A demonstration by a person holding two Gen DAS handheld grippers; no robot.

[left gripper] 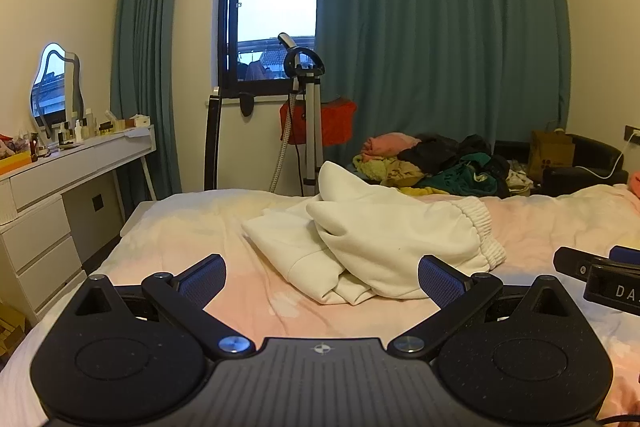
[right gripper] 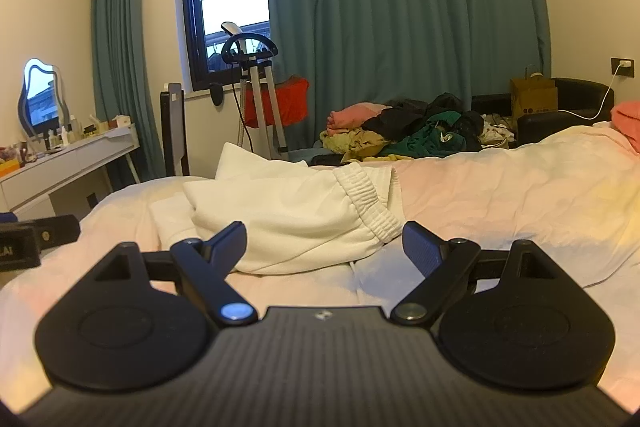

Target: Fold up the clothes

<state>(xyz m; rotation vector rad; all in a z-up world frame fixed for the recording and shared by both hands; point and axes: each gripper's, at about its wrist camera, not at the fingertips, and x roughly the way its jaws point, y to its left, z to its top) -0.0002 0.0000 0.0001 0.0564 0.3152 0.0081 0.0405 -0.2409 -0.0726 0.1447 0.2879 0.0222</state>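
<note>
Nearest the lens, the left gripper has its jaws spread wide, empty, hovering over the pink bedsheet just short of the white sweatpants. Right gripper likewise stands wide apart, gripping nothing, close to the elastic waistband. Sweatpants lie crumpled mid-bed, lower folds hidden. Clothes pile beyond the bed is partly cut off by the mattress edge.

The garment is cream white with a ribbed cuff. The sheet is pale pink fading to yellow and white. The curtains are teal. Both grippers are black with blue pads.
</note>
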